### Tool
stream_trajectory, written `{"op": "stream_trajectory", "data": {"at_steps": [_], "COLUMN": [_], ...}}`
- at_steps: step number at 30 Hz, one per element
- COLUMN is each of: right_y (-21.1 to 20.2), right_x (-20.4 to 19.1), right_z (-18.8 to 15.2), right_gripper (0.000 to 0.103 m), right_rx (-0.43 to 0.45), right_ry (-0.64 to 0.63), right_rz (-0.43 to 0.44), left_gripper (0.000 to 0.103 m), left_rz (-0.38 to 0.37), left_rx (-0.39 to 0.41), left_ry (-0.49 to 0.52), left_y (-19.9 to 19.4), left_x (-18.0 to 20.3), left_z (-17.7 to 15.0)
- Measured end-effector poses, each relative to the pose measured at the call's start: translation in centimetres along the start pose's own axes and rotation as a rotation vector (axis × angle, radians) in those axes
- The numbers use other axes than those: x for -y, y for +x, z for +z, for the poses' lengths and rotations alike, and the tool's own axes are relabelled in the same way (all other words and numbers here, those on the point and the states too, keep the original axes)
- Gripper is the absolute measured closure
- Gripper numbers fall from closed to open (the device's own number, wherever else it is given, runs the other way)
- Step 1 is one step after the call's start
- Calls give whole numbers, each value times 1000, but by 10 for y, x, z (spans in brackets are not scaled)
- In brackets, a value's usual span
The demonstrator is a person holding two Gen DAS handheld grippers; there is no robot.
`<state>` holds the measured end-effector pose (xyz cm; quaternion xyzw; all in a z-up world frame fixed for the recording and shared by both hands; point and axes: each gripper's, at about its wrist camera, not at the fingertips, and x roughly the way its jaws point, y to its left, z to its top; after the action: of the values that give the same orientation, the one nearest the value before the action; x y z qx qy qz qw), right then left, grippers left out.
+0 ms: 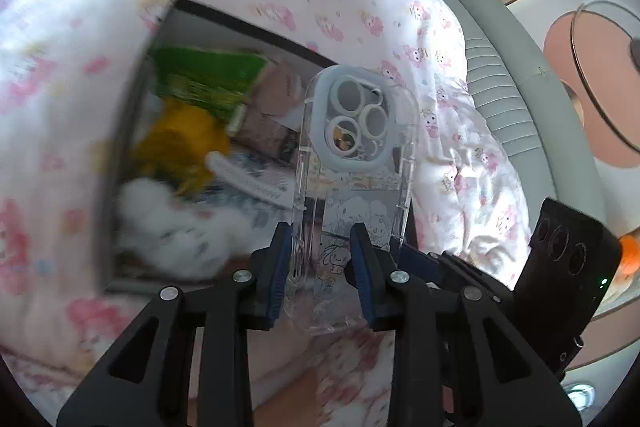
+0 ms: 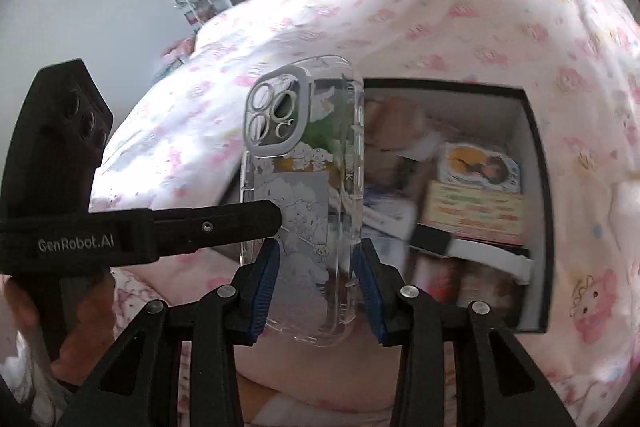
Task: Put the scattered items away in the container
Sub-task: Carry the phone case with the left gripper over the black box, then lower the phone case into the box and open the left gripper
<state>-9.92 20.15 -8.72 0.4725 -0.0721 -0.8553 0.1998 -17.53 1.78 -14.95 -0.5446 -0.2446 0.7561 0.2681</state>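
1. left gripper (image 1: 320,255): blue-padded jaws closed on the lower end of a clear plastic phone case with a pale grey camera ring and cartoon line drawings (image 1: 352,163). the case stood upright beyond the fingertips, camera cutouts at the far end.
2. right gripper (image 2: 316,279): blue pads pressed on both long edges of the same kind of clear printed phone case (image 2: 304,163), also upright, camera ring at its upper left.
3. whether the two views showed one case or two could not be told.
4. black-rimmed open box with white inner walls (image 2: 540,187) sat ahead and right of the right gripper, ahead and left of the left gripper (image 1: 120,163), sunk in a pink-and-white cartoon-print quilt (image 2: 440,27).
5. box contents, partly blurred: green packet (image 1: 208,79), yellow fuzzy item (image 1: 180,143), white fluffy item (image 1: 160,223), white comb-like strip (image 1: 248,183), printed card packs (image 2: 476,207).
6. the left unit's black body (image 2: 56,163) crossed in from the left of the right gripper's view, one finger lying in front of the case.
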Motion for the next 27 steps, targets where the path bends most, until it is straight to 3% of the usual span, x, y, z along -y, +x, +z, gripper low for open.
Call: {"op": "stream_trajectory", "data": {"at_steps": [7,13,19,22,25,27], "right_y": [17,27,27,21,4,-2], "right_x": [69,116,110,113,116,117], "right_z": [27,29,29,29,25,23], "right_gripper": [68,71,70,70,70,70], "right_rx": [-3,-15,4,45,100,113], "right_ry": [112,251,218,229,245,254], "right_rz": [-10,-24,-119,-119,-136,-134], "left_gripper": [73,72,74,74,72,71], "left_rz": [-67,-64,24,48,152,214], "left_rx": [-84,-162,-206,-205,-178,-200], "left_ry": [-59,-115,-88,-80,-6,46], "left_y": [76,125,139,128,113,108], "left_x": [1,-1,0,1,8,14], "left_z": [52,62,63,63,59,51]}}
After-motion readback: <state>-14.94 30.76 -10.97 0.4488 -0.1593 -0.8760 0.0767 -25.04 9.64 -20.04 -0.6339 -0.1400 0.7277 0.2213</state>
